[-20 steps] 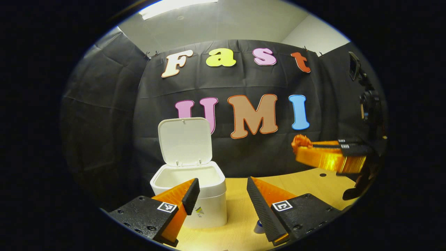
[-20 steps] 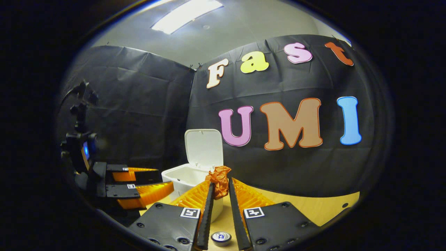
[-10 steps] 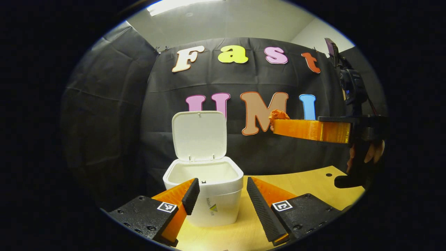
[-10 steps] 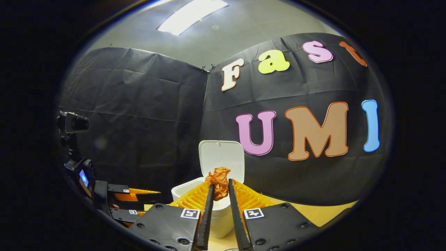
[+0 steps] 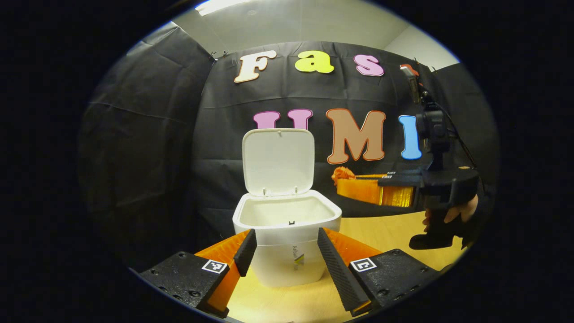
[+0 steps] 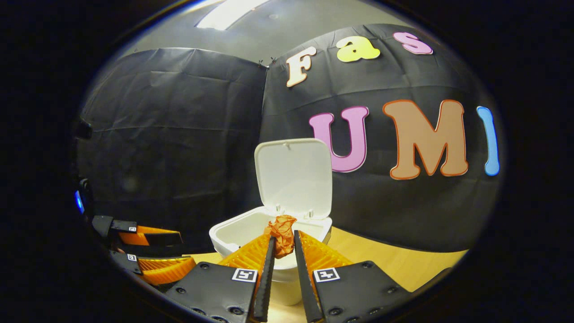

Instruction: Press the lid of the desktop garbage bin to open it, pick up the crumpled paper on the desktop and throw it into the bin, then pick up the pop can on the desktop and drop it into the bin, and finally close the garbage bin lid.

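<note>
The garbage bin (image 5: 287, 244) is plain white, and its raised lid (image 5: 278, 161) is white too. On its front wall there is a small yellow and grey mark. The crumpled paper (image 6: 282, 233) is orange. The desktop (image 5: 381, 231) at 5 o'clock is light yellow wood.

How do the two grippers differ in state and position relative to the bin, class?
The right gripper is shut on the crumpled paper; the left gripper is open and empty. The right gripper is raised beside the open bin; the left sits low before it. Both point toward the bin.
</note>
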Motion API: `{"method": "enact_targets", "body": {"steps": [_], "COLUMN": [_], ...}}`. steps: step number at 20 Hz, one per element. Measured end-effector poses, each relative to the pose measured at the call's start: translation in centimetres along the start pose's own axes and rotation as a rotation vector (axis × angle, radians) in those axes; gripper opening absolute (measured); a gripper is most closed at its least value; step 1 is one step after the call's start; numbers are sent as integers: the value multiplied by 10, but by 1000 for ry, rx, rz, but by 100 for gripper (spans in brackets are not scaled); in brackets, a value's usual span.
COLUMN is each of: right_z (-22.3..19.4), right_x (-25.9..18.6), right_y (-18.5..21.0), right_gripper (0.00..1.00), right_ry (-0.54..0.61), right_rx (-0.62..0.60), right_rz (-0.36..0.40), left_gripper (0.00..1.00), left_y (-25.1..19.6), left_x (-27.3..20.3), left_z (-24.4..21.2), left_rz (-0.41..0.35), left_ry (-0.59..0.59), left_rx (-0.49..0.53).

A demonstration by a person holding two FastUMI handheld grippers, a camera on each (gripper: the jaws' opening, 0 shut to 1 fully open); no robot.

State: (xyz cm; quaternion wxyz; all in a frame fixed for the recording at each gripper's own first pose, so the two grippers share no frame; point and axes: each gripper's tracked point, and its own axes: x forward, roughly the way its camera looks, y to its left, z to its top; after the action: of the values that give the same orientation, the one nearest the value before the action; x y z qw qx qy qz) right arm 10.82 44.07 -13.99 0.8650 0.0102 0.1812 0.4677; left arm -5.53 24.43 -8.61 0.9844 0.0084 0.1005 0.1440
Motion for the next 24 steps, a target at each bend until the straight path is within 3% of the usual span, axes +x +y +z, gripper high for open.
{"method": "enact_targets", "body": {"steps": [5, 6, 9, 12, 16, 17, 18, 22, 24], "right_z": [-15, -15, -15, -2, 22, 25, 30, 51, 60], "right_x": [20, 19, 19, 12, -22, -31, -41, -93, -118], "right_y": [-5, -6, -7, -7, -8, -12, -15, -38, -57], "right_gripper": [31, 43, 58, 61, 68, 75, 92, 100, 96], "right_ry": [27, 24, 16, -15, -77, -87, -95, -153, -173], "right_rx": [40, 48, 42, -2, -126, -151, -172, -206, -197], "right_rz": [-18, -17, -23, -49, -95, -115, -135, -231, -290], "left_gripper": [84, 84, 84, 84, 84, 84, 87, 84, 84], "left_y": [19, 20, 18, 11, -11, -19, -28, -67, -87], "left_x": [3, 5, 8, 10, 13, 14, 14, 13, 11], "left_z": [-5, -6, -6, -2, 8, 11, 13, 23, 27], "left_rz": [19, 18, 6, -17, -69, -86, -104, -181, -218], "left_ry": [16, 17, 17, 7, -28, -38, -46, -78, -89], "left_rx": [17, 20, 29, 36, 41, 39, 38, 35, 30]}}
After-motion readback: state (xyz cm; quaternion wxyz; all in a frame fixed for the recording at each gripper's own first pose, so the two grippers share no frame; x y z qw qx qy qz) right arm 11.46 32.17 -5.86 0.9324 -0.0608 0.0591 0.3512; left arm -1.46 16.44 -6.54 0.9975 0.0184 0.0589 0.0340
